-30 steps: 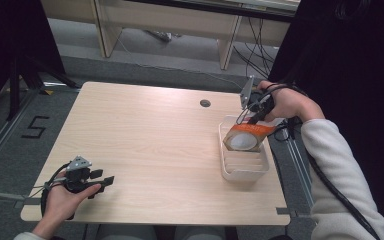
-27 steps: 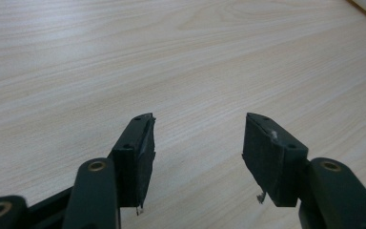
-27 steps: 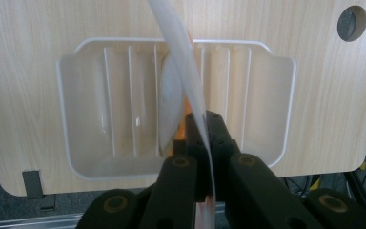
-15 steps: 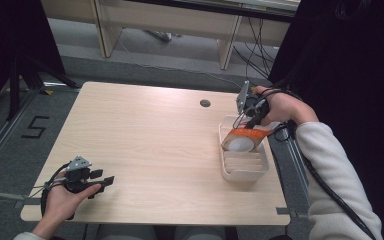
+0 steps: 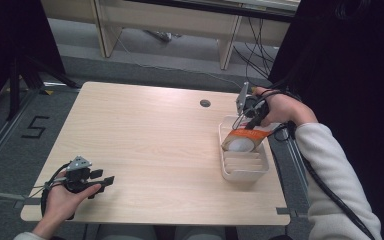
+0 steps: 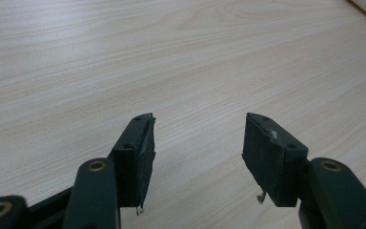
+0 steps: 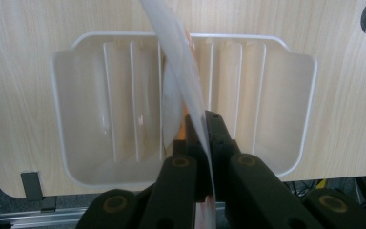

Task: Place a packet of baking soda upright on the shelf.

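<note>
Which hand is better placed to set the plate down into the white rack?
The right. Its tongs are shut on the plate, held on edge right over the rack. The left tongs are open with nothing between them, low over the bare table at the near left corner.

Black grippers point(image 5: 101, 178) (cables trailing), white sleeve point(image 5: 337, 185).

Left gripper point(image 5: 105, 181) low at about seven o'clock on the table, held in the left hand point(image 5: 62, 200) with the forearm entering from the bottom edge, jaws spread wide with bare space between the pads point(image 6: 136, 157). Right gripper point(image 5: 250, 125) at about three o'clock, pointed steeply down from the right hand point(image 5: 280, 107), white-sleeved forearm reaching in from the lower right, jaws pinched tight on a thin plate point(image 7: 183, 71) held edge-on between them.
</note>
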Demonstrator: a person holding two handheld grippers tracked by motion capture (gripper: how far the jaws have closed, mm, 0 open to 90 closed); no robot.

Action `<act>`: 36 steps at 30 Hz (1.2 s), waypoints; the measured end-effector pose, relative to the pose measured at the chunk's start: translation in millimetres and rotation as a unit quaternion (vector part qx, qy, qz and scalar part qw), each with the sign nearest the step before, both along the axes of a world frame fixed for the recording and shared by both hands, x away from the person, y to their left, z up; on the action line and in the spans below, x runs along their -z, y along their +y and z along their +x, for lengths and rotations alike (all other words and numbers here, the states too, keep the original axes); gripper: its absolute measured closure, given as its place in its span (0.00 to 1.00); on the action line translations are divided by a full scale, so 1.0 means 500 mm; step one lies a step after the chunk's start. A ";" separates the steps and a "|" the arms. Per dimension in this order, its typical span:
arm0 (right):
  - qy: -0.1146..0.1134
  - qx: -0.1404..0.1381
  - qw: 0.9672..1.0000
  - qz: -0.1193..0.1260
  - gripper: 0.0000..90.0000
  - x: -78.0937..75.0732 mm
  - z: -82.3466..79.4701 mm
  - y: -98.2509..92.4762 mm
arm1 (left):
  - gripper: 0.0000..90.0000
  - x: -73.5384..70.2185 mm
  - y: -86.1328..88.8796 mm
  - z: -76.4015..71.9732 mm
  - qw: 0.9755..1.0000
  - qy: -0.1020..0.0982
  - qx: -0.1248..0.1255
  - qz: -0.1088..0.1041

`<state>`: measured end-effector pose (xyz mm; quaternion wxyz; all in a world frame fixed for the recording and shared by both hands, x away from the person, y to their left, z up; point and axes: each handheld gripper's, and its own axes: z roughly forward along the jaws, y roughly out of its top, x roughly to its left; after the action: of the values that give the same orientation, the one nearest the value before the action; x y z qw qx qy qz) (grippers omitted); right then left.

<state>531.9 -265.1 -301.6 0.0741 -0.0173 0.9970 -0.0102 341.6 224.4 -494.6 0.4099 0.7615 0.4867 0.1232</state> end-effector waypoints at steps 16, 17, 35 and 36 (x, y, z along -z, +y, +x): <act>0.009 0.020 0.999 -0.030 1.00 0.003 -0.002 0.003 | 0.49 0.000 0.000 0.000 1.000 0.001 0.001 0.001; 0.009 0.022 0.999 -0.028 1.00 0.005 -0.003 0.005 | 0.49 0.000 0.000 0.000 1.000 0.001 0.002 0.002; 0.014 0.009 0.999 -0.045 1.00 0.028 0.006 0.014 | 0.49 0.002 -0.006 0.000 1.000 -0.003 -0.009 -0.013; 0.016 0.004 0.999 -0.043 1.00 0.029 0.008 0.014 | 0.49 0.002 -0.005 0.000 1.000 -0.003 -0.009 -0.012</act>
<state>535.6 -258.2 -316.1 0.0570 -0.0169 0.9968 -0.0530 341.6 221.9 -495.6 0.4197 0.7517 0.4936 0.1233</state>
